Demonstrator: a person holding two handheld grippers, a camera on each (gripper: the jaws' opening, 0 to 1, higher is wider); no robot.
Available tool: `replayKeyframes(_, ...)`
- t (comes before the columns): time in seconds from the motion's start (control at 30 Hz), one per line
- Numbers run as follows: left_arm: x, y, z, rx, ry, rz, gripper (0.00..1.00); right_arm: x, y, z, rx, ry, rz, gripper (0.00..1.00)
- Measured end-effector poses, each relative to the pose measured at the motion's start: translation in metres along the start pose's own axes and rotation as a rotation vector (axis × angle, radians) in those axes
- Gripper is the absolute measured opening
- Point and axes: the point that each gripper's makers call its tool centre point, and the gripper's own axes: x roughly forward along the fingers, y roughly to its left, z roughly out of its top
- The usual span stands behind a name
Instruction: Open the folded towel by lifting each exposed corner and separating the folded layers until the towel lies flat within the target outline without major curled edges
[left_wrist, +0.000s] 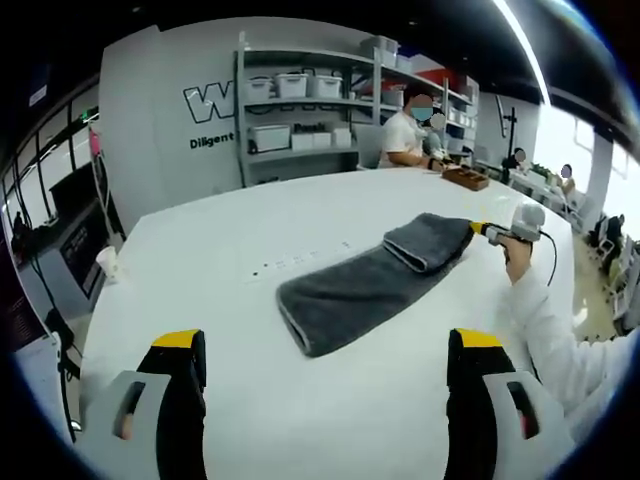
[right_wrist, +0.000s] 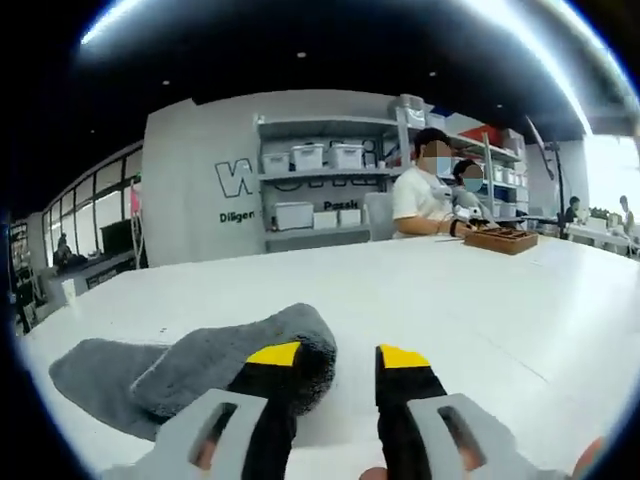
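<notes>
A dark grey towel lies as a long strip on the white table. Its far right end is folded back on itself in a thick layer. My left gripper hangs open and wide above the table, short of the towel's near end, with nothing in it. A hand in a white sleeve holds my right gripper at the folded end. In the right gripper view the towel's folded end lies just left of the right gripper. Its jaws are apart, the left fingertip against the fold's edge, with nothing between them.
A wooden tray sits at the table's far side, where a person in white is seated. Shelves with white bins stand behind. Small dark marks dot the table beside the towel. A paper cup stands near the left edge.
</notes>
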Motion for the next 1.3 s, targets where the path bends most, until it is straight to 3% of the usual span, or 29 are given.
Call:
replayKeyframes(0.07, 0.000, 0.000, 0.000, -0.001, 0.000, 0.000, 1.00, -0.006, -0.003, 0.003, 0.018, -0.006, -0.020, 0.49)
replayKeyframes(0.33, 0.000, 0.000, -0.001, -0.002, 0.001, -0.001, 1.00, -0.031, 0.001, 0.029, 0.050, -0.043, -0.051, 0.71)
replayKeyframes(0.63, -0.001, 0.001, -0.001, -0.005, -0.001, -0.002, 1.00, -0.052, 0.028, 0.068, 0.047, -0.094, 0.030, 0.87)
replayKeyframes(0.8, -0.001, 0.002, -0.001, -0.007, -0.001, -0.001, 1.00, -0.068, 0.060, 0.090, -0.021, -0.100, 0.144, 0.94)
replayKeyframes(0.9, -0.001, 0.001, -0.001, -0.006, 0.001, -0.002, 1.00, -0.083, 0.089, 0.089, -0.072, -0.059, 0.265, 0.97)
replayKeyframes(1.0, -0.001, 0.001, -0.001, -0.007, -0.001, -0.003, 1.00, -0.090, 0.112, 0.083, -0.136, 0.018, 0.367, 0.96)
replayKeyframes(1.1, -0.001, 0.001, -0.001, -0.007, 0.000, -0.003, 1.00, -0.099, 0.133, 0.071, -0.136, 0.096, 0.450, 0.99)
replayKeyframes(1.3, -0.001, 0.002, -0.002, -0.015, 0.003, -0.006, 1.00, -0.113, 0.161, 0.057, -0.222, 0.178, 0.570, 1.00)
